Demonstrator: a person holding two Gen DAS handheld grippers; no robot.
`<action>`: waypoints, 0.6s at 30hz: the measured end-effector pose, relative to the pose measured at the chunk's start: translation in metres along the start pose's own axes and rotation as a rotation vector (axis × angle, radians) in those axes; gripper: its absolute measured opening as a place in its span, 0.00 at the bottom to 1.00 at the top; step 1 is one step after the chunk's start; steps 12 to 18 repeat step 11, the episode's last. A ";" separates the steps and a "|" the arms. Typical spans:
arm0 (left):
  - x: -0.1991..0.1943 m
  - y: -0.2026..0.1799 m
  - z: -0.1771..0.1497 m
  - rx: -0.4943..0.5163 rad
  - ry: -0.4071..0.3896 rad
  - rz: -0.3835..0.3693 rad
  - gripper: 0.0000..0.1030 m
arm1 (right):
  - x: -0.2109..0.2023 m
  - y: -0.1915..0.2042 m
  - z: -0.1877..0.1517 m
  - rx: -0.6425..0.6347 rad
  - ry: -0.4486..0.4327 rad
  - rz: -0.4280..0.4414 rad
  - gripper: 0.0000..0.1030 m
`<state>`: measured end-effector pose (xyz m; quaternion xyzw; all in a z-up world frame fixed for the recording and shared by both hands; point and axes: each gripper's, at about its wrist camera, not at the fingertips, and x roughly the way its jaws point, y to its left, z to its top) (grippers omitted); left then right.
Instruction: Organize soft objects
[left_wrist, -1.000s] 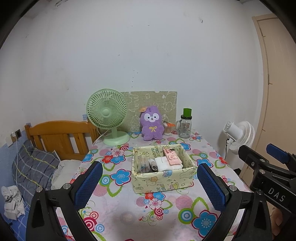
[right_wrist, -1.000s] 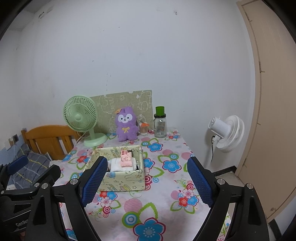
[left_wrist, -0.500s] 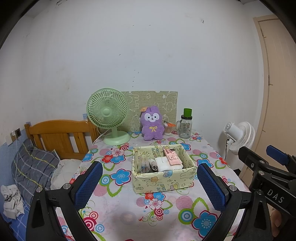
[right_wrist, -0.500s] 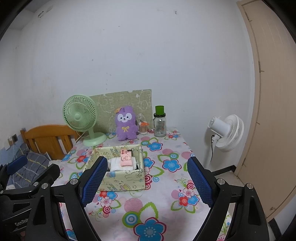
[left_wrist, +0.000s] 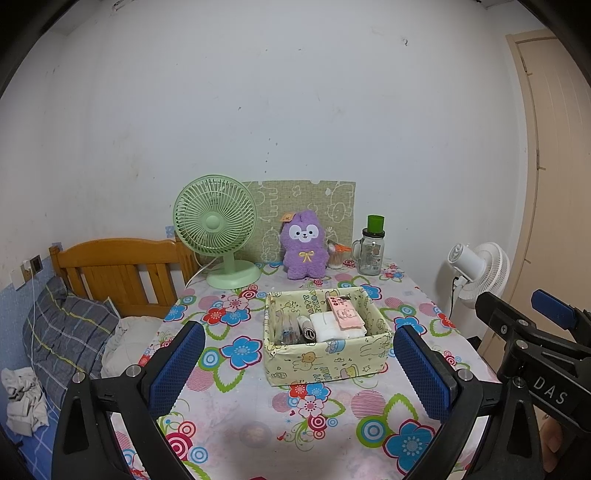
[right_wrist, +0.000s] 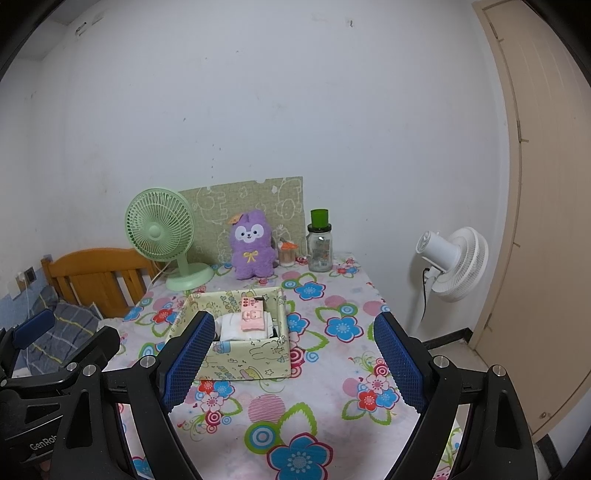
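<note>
While both claws hang above the near part of the flowered table (left_wrist: 236, 402), neither touches anything: the left gripper (left_wrist: 297, 373) stands spread wide with nothing between its blue pads, and the right gripper (right_wrist: 295, 363) is likewise released and empty. The fabric box (left_wrist: 328, 360), pale yellow with cartoon prints, sits on the table beyond both claws; in the left wrist view it shows in the gap between the left claw's fingers, nearer the right-hand pad, while in the right wrist view it lies ahead and to the left, its near left corner hidden behind the right claw's left finger (right_wrist: 188, 363). The box's long axis runs across the table, side to side. Inside it, at the right, a folded white cloth (left_wrist: 338, 326) lies flat with a pink item (left_wrist: 343, 314) on top, whose long axis runs from the near side toward the far wall; left of these stand a small dark-and-grey roll (left_wrist: 306, 328) and some pale pieces too small to tell apart. Well behind the box, by the wall, a purple plush toy (left_wrist: 304, 249) sits upright facing the cameras, between a green desk fan (left_wrist: 216, 229) and a glass jar with a green lid (left_wrist: 373, 245). A white floor fan (right_wrist: 456, 264) stands off the table's right side
</note>
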<state>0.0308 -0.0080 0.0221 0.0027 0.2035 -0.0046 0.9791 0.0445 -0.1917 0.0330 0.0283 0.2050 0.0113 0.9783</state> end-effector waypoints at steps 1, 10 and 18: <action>0.000 0.000 0.000 0.000 0.000 0.000 1.00 | -0.001 0.000 0.000 0.000 0.000 0.000 0.87; 0.001 0.000 -0.001 -0.005 -0.002 0.001 1.00 | 0.002 0.001 0.001 0.000 0.000 0.004 0.87; 0.001 0.000 -0.001 -0.005 0.000 0.001 1.00 | 0.002 0.001 0.001 0.000 0.001 0.003 0.87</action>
